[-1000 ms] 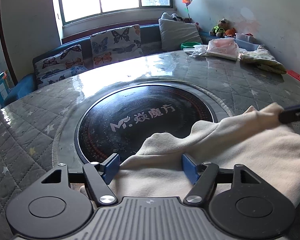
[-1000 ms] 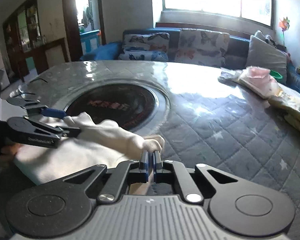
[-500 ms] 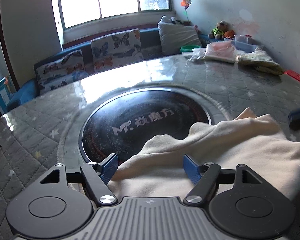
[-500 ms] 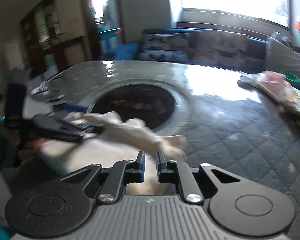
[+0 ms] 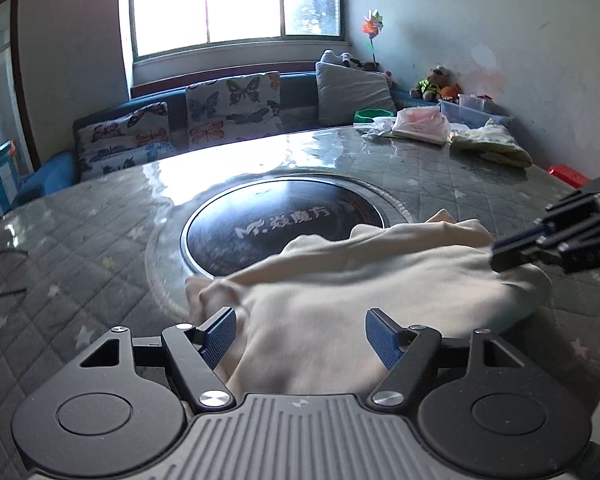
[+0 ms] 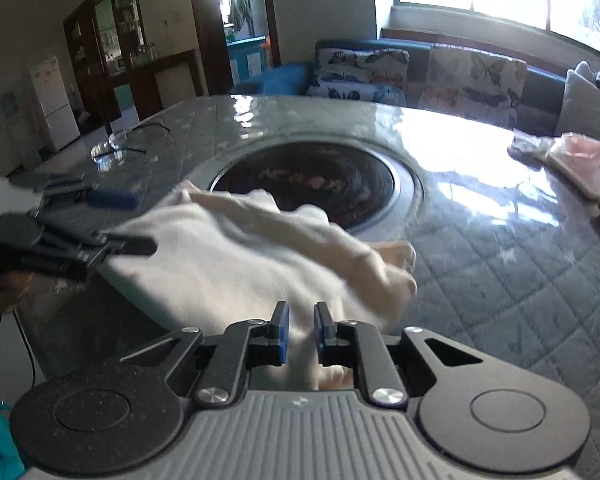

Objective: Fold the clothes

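Lying across the near edge of my table (image 5: pixel 100 240) is a cream garment (image 5: pixel 360 280), soft and fleecy-looking, bunched into rounded folds with one lobe draped over the rim of the round black glass plate (image 5: pixel 284 232) set into the middle. The plate is glossy, ringed by a brushed metal band, and printed with pale characters. Around it the table wears a grey quilted cover stitched in diamonds with small stars, under a shiny clear sheet that throws back the window light.

My left claw (image 5: pixel 300 334) is spread wide, its ribbed blue pads well apart on either side of the cloth's near hem, gripping nothing. My right claw (image 6: pixel 300 330) has its blue pads parted by a narrow gap; a strip of the cream fabric runs down between them, but it is blurred and I cannot tell whether the pads touch it. From the left view that right claw reaches in over the garment's far rounded corner.

At the far side of the table sit a pink packet (image 5: pixel 420 124) and a crumpled pale-yellow cloth (image 5: pixel 492 146). Beyond is a blue sofa (image 5: pixel 300 92) with butterfly-print cushions (image 5: pixel 232 108) and a plain grey pillow.
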`<state>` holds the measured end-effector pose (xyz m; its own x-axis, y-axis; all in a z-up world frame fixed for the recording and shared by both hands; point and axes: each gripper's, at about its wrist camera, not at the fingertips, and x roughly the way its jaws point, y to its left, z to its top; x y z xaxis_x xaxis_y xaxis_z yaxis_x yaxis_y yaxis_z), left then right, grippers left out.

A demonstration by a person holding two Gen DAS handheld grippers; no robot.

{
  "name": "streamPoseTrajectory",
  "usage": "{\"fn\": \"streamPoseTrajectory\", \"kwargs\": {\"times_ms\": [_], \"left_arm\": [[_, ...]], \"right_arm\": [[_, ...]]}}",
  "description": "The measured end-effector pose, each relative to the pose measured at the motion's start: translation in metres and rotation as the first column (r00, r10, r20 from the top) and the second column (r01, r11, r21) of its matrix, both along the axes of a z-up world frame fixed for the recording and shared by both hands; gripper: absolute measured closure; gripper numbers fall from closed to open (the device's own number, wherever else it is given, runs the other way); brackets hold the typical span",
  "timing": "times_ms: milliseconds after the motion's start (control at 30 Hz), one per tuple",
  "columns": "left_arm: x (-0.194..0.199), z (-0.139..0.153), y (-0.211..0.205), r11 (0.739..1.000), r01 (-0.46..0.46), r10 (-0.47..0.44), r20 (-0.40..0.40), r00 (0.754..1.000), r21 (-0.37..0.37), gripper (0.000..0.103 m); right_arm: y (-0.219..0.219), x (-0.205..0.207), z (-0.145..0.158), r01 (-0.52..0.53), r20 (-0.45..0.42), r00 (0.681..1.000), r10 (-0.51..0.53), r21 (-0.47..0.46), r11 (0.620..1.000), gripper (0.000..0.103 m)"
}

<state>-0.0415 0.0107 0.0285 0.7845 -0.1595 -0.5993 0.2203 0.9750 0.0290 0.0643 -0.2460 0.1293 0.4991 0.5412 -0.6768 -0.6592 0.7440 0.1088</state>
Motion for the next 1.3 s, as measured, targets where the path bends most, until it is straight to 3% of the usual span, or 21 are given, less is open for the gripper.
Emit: {"fn": "streamPoseTrajectory", "kwargs": {"times_ms": [167, 267, 433, 600, 733, 1100, 1300], "left_arm": [[-0.006, -0.005, 0.010, 0.999, -0.034, 0.033, -0.041, 0.999, -0.036, 0.036], [-0.008, 0.002, 0.022, 0.993, -0.065, 0.062, -0.034, 0.998, -0.094, 0.040], [0.000, 0.005, 0.051, 0.974, -0.142, 0.134, -0.061, 0.989, -0.176, 0.064], [0.013, -0.002, 0.073, 0.943, -0.228, 0.203, -0.126, 0.971, -0.241, 0.073], [0.010, -0.007, 0.063, 0.964, -0.191, 0.168, -0.134, 0.977, -0.187, 0.075], [0.004, -0.008, 0.056, 0.971, -0.170, 0.155, -0.100, 0.983, -0.165, 0.076], [0.010, -0.015, 0.056, 0.973, -0.128, 0.103, -0.131, 0.986, -0.193, 0.076]], "right_arm": [[0.013, 0.004, -0.005, -0.012, -0.009, 1.000, 0.012, 0.018, 1.000, 0.085], [0.016, 0.004, -0.008, -0.005, -0.019, 1.000, 0.006, 0.025, 1.000, 0.076], [0.017, 0.003, -0.010, -0.002, -0.018, 1.000, 0.003, 0.022, 1.000, 0.071], [0.019, 0.003, -0.013, -0.005, -0.023, 1.000, 0.006, 0.016, 1.000, 0.066], [0.019, 0.002, -0.014, -0.005, -0.029, 1.000, 0.005, 0.019, 1.000, 0.065], [0.021, 0.003, -0.019, -0.007, -0.036, 0.999, 0.008, 0.016, 1.000, 0.061], [0.022, 0.004, -0.020, -0.005, -0.036, 0.999, 0.006, 0.015, 1.000, 0.060]]}}
